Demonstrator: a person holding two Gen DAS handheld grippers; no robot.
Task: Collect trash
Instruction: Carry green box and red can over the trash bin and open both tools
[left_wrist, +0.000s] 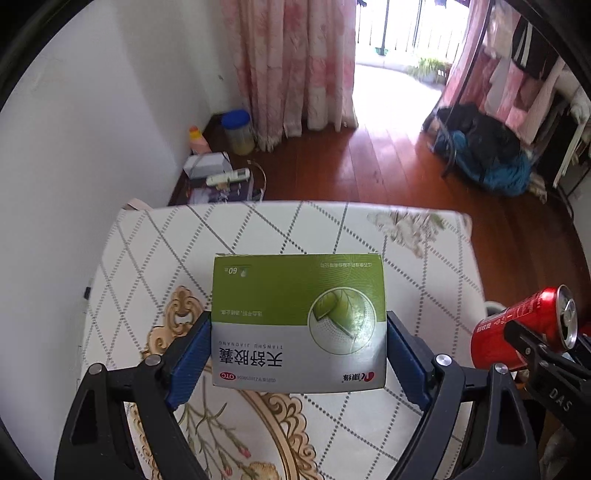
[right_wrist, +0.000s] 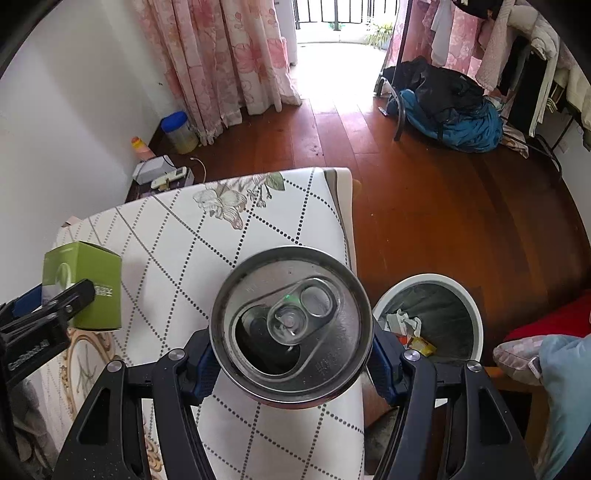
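- Left wrist view: the left gripper (left_wrist: 299, 347) clamps a flat cardboard medicine box (left_wrist: 298, 321) between its ribbed blue pads (left_wrist: 188, 365), one pad pressed on each short side. The box is glossy, green above and silver-grey below, with a leaf emblem and upside-down print.
- The box is held above a table (left_wrist: 155, 251) covered in a smooth white cloth with dotted diamond lines and gold scrollwork.
- At the right edge, the right gripper (left_wrist: 532, 343) grips a shiny red aluminium can (left_wrist: 524, 325), lying tilted with its silver top facing right.
- Right wrist view: the right gripper (right_wrist: 291, 354) is closed on the can (right_wrist: 291, 325), blue pads against its round sides. Its brushed-metal lid faces the camera, the tab lifted and the mouth open and dark.
- Just right of the can and lower down, a round white-rimmed trash bin (right_wrist: 476, 314) stands on the polished wood floor (right_wrist: 424, 206), with crumpled paper inside a dark liner.
- At left, the green box (right_wrist: 86, 284) sits in the left gripper's black finger (right_wrist: 70, 295), over the table (right_wrist: 177, 236).
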